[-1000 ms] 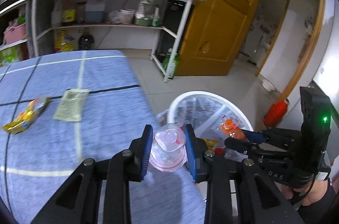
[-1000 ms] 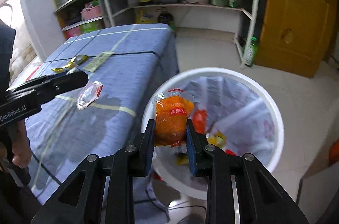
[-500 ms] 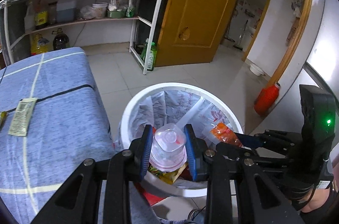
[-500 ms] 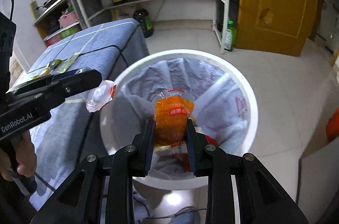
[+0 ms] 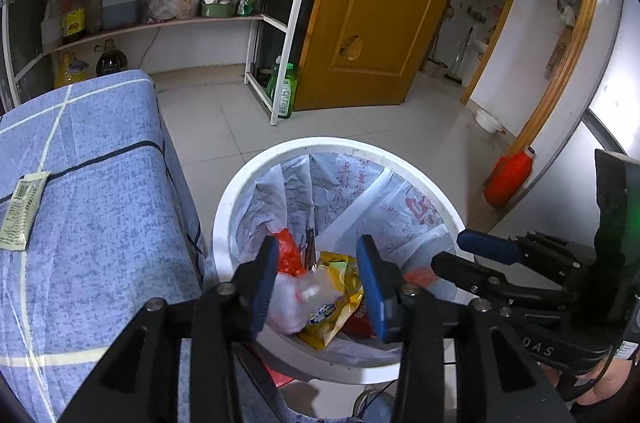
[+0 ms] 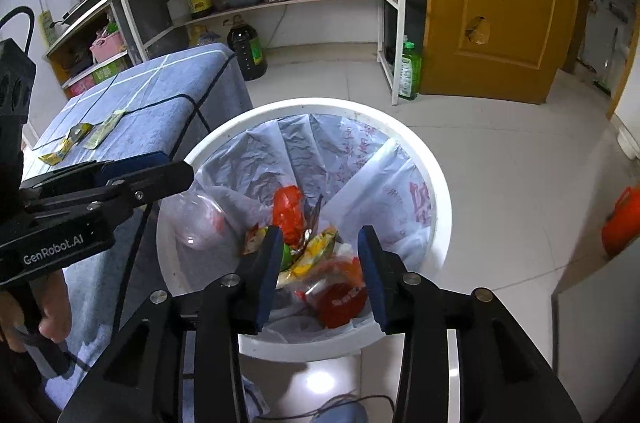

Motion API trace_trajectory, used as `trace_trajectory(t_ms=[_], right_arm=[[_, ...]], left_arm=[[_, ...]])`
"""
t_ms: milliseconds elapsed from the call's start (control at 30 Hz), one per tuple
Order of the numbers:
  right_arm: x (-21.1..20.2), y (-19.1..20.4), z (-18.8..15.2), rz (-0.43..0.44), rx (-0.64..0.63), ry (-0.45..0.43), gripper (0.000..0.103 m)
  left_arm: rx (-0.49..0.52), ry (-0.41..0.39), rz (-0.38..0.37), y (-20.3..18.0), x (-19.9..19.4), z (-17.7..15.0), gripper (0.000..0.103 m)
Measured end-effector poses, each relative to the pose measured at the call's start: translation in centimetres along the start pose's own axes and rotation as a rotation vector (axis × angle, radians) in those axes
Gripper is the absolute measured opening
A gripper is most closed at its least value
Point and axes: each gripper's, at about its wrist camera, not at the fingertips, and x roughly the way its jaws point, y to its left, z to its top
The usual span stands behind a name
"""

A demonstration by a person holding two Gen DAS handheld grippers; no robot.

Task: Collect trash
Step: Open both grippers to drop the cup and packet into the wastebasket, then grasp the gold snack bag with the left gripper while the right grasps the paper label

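From the left wrist, the left gripper [image 5: 316, 279] hangs spread and empty over the white bin [image 5: 240, 199], the clear plastic cup [image 5: 296, 297] lying among wrappers inside; the blue-clothed table [image 5: 88, 207] stands beside the bin, a flat green packet [image 5: 22, 211] on it. From the right wrist, the right gripper [image 6: 318, 273] is likewise spread and empty above the bin [image 6: 436, 191], where the orange snack packet [image 6: 340, 293] lies near the rim, its direction too blurred to tell.

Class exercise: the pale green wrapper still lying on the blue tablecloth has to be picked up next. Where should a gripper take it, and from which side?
The pale green wrapper lies flat on the tablecloth, long and narrow. Probably best to come from above and pinch across its narrow width near one short end, since nothing stands up to grasp.
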Motion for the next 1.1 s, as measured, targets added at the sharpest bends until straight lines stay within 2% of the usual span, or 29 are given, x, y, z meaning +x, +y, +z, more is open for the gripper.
trace_trajectory(t_ms=[300,600,1100], right_arm=[[-1.2,0.6,0.5,0.002,0.0,-0.04,0.041],[-3.0,3.5,1.5,0.07,-0.028,-0.097,0.041],[-3.2,11.4,3.6,0.205,-0.121,-0.116,0.041]], left_arm=[[-0.02,-0.022,-0.005,0.4,-1.3,0.2,0.044],[-0.022,-0.091,0.02,1.7,-5.3,-0.1,0.044],[-0.087,-0.152,0.158,8.7,-11.4,-1.9,0.044]])
